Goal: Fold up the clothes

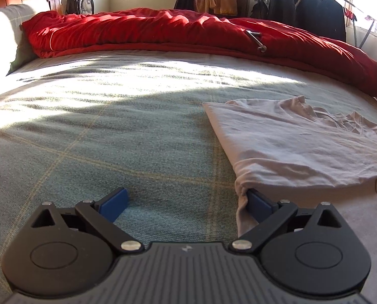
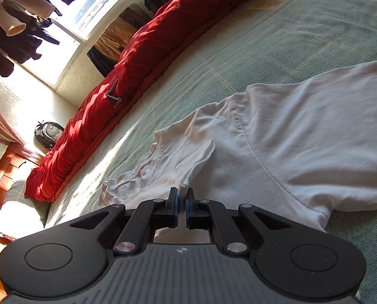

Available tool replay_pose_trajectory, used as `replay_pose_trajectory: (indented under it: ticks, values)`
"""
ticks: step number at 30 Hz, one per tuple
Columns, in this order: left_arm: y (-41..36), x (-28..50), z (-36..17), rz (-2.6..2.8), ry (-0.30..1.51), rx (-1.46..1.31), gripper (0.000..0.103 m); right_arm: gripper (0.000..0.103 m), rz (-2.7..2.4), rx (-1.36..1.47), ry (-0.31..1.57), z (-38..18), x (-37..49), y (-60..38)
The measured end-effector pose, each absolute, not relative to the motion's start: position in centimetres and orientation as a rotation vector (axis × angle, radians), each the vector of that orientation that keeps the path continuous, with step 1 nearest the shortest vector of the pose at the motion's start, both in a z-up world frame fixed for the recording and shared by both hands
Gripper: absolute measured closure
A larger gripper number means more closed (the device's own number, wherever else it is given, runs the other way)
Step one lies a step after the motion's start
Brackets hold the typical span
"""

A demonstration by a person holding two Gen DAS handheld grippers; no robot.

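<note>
Landmark: red quilt (image 1: 188, 33), bunched along the far edge of the bed (image 1: 99, 131).
Shirt: white shirt (image 1: 297, 147) lies on the bed on the near side of the red quilt, partly folded, one sleeve (image 2: 178, 157) crumpled.
Left tool (image 1: 186, 202): jaws spread wide; the right-side pad touches a gathered shirt corner, nothing clamped.
Right tool (image 2: 181, 204): pads nearly together, pinching shirt fabric beside the sleeve.
Backpack (image 1: 79, 1): on the floor beyond the red quilt.

Sunlit bed (image 1: 87, 131), red duvet (image 1: 163, 30) — bright windows (image 2: 69, 22); hanging clothes (image 1: 315, 12)
</note>
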State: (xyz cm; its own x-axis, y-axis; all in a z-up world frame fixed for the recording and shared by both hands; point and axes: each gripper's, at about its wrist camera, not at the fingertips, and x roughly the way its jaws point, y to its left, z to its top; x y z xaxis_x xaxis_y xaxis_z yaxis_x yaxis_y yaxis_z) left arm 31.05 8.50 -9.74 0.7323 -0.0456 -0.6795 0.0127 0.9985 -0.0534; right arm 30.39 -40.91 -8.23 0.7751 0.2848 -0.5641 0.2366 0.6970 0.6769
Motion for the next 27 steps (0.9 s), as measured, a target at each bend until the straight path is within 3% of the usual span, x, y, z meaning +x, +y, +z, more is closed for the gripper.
replay_pose_trajectory:
  ticks: [22, 25, 27]
  values:
    - [8.7, 31.0, -8.9, -0.041, 0.781, -0.039, 0.003, 0.097, -0.039, 0.732, 0.716, -9.1, 29.1, -40.8]
    - [8.9, 30.0, -7.5, -0.056, 0.767, -0.046, 0.004, 0.088, -0.087, 0.706, 0.717, -8.3, 28.5, -40.7]
    - [9.1, 29.6, -6.2, -0.083, 0.728, -0.071, 0.004, 0.068, -0.135, 0.651, 0.686, -7.1, 27.4, -40.5]
